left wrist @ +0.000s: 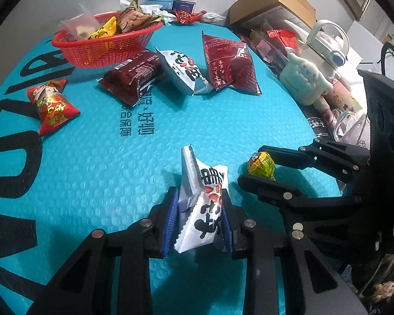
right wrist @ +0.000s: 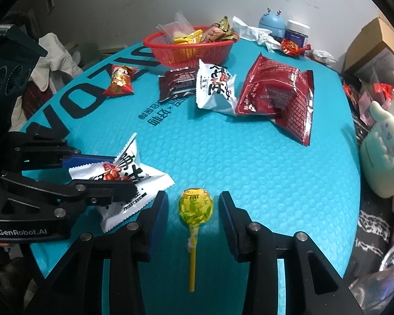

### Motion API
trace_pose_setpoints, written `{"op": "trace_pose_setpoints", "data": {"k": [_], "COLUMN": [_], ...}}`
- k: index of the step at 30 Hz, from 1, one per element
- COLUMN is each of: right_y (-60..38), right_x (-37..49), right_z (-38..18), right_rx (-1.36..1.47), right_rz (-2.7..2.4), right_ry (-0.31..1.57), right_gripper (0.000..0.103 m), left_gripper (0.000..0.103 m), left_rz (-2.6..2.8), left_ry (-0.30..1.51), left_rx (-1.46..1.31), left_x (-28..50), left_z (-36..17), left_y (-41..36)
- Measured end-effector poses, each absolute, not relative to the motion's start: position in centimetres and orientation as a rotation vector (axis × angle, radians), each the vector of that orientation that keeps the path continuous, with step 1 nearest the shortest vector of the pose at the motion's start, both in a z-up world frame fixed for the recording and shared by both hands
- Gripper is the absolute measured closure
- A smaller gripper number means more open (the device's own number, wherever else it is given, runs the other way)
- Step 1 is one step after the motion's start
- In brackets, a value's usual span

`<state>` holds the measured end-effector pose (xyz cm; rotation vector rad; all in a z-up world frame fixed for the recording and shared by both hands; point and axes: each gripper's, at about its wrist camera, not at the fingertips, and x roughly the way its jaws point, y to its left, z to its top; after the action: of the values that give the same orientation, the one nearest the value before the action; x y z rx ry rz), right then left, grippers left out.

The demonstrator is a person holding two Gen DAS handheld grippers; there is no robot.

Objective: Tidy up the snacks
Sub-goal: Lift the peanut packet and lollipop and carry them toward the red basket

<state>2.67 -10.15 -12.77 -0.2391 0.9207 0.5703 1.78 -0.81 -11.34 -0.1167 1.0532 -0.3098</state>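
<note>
Gripping one white crinkled peanut packet [left wrist: 202,210], the left gripper [left wrist: 199,220] has its jaws clamped on the packet's sides, low over the teal bubble-textured surface [left wrist: 105,178]. Right gripper [right wrist: 194,210]: jaws apart, straddling one yellow-wrapped lollipop [right wrist: 195,203] lying on the surface, pads not touching it. Loose snacks farther back, four counted: a second white peanut packet [right wrist: 215,89], one large red foil bag [right wrist: 278,97], one dark brown wrapped bar [right wrist: 177,82], one small red candy pack [right wrist: 120,80]. One red mesh plastic basket [right wrist: 189,52] behind them holds several snacks.
</note>
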Motion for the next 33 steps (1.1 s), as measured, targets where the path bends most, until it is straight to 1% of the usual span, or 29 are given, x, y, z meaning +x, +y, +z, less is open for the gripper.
{"op": "trace_pose_setpoints", "data": {"k": [2, 3, 4, 5, 6, 21, 33], "right_y": [-10.1, -10.1, -10.2, -10.2, -10.3, -10.5, -10.9], "right_x": [2.7, 2.7, 2.6, 2.6, 2.7, 2.0, 0.7], "right_z": [-12.8, -12.8, -12.8, -12.9, -12.9, -12.2, -10.3], "right_rx": [-0.242, -0.242, -0.241, -0.238, -0.236, -0.202, -0.175], "right_rz": [0.572, 0.574, 0.576, 0.578, 0.576, 0.603, 0.604], "right_ry": [0.911, 0.908, 0.904, 0.905, 0.902, 0.899, 0.860], "right_gripper": [0.063, 0.065, 0.067, 0.075, 0.078, 0.079, 0.079], "left_gripper": [0.073, 0.073, 0.073, 0.073, 0.073, 0.074, 0.074], "left_rz": [-0.306, -0.304, -0.305, -0.308, -0.307, -0.312, -0.327], "left_ry": [1.049, 1.046, 1.042, 1.032, 1.029, 1.028, 0.963], "left_rx": [-0.102, -0.098, -0.096, -0.094, -0.096, -0.140, -0.151], "left_x": [1.9, 2.0, 2.0, 2.0, 2.0, 1.1, -0.5], "left_z": [-11.4, -11.4, -11.4, -11.4, -11.5, -11.0, -8.6], "left_y": [-1.0, -1.1, -1.1, -1.1, -1.1, -0.9, -0.6]}}
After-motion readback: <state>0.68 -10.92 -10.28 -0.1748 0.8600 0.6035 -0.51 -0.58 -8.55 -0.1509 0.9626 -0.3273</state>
